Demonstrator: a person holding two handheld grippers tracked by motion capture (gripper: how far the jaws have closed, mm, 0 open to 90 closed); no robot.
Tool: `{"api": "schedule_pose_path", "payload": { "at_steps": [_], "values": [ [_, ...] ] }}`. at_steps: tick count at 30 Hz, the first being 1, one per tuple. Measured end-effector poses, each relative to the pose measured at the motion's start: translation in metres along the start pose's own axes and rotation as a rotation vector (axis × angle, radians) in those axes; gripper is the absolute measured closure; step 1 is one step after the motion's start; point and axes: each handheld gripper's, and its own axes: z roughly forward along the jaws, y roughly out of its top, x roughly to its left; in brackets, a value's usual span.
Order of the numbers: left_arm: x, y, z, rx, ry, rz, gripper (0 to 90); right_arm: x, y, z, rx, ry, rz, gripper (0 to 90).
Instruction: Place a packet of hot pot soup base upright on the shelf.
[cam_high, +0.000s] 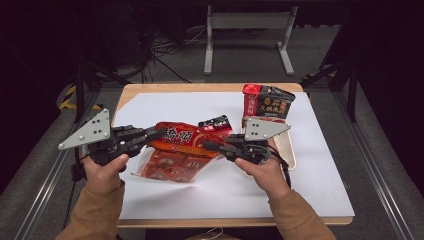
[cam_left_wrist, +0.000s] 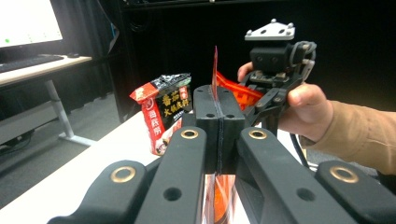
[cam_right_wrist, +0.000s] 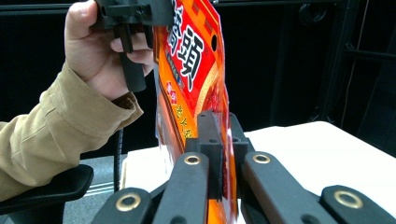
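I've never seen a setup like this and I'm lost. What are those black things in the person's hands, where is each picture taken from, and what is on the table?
No robot here: a person holds a hand-worked clamping device in each hand. The high view looks down on the table from above. The other two pictures come from small cameras riding on each device, looking along its black jaws.

The left tool and the right tool are both shut on the same orange snack bag, one at each end of its top edge, lifting that edge off the white sheet. Behind it lie a small dark packet and a red and black pouch standing at a pale tray.
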Motion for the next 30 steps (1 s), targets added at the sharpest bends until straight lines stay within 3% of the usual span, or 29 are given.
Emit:
{"api": "schedule_pose_path", "payload": {
  "at_steps": [14,24,30],
  "values": [
    [0.007,-0.006,0.006,0.034,0.016,-0.033,87.5,0.007,0.018,-0.014,0.002,-0.026,-0.018,90.0],
    [0.016,-0.014,0.01,0.055,0.038,-0.092,71.3,0.009,0.029,-0.02,0.05,-0.046,-0.029,90.0],
    [0.023,-0.02,0.009,0.073,0.077,-0.123,57.0,0.008,0.04,-0.027,0.09,-0.079,-0.035,90.0]
  ]
}}
